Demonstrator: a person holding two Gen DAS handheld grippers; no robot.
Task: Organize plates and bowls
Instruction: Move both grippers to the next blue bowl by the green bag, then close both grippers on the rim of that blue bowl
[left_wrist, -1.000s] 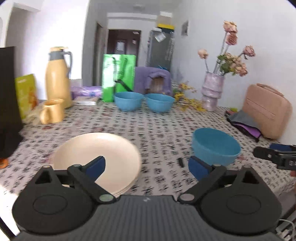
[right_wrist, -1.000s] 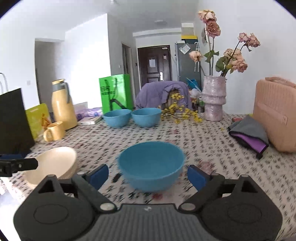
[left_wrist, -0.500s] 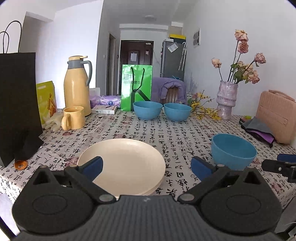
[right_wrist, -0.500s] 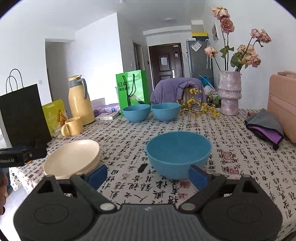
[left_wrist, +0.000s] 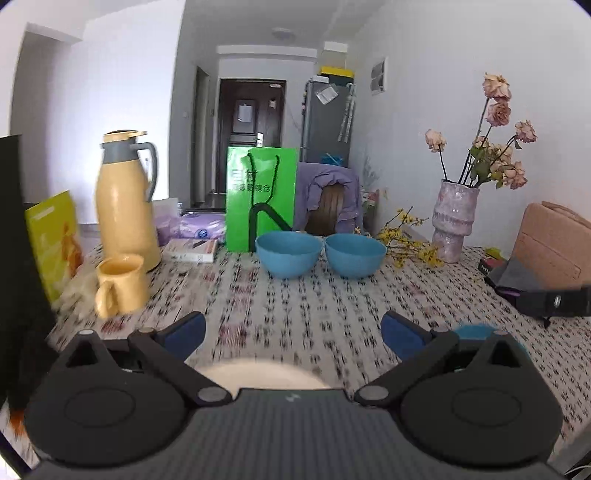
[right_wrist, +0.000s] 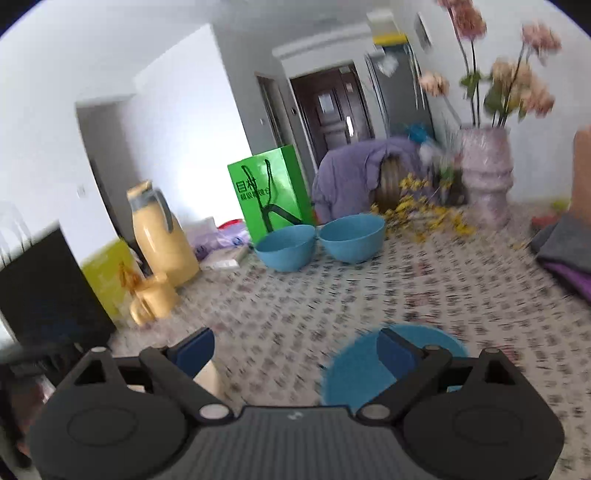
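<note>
Cream plates (left_wrist: 258, 373) lie at the table's near edge, mostly hidden under my open left gripper (left_wrist: 293, 334). A blue bowl (right_wrist: 364, 369) sits close below my open right gripper (right_wrist: 295, 350), with the right finger (right_wrist: 397, 352) over its rim. The same bowl (left_wrist: 476, 330) peeks out behind my left gripper's right finger. Two more blue bowls (left_wrist: 288, 253) (left_wrist: 354, 254) stand side by side at the far side of the table; they also show in the right wrist view (right_wrist: 286, 247) (right_wrist: 352, 236). A plate edge (right_wrist: 207, 376) shows by the right gripper's left finger.
A yellow thermos (left_wrist: 125, 206) and yellow mug (left_wrist: 120, 284) stand far left, beside a black bag (left_wrist: 18, 258). A green bag (left_wrist: 262, 197) stands behind the bowls. A vase of flowers (left_wrist: 452, 218) and a pink case (left_wrist: 554, 243) are at the right.
Both grippers have moved forward and lower over the table. The plates and near bowl have slid to the bottom of the views; the right gripper now hangs over the bowl.
</note>
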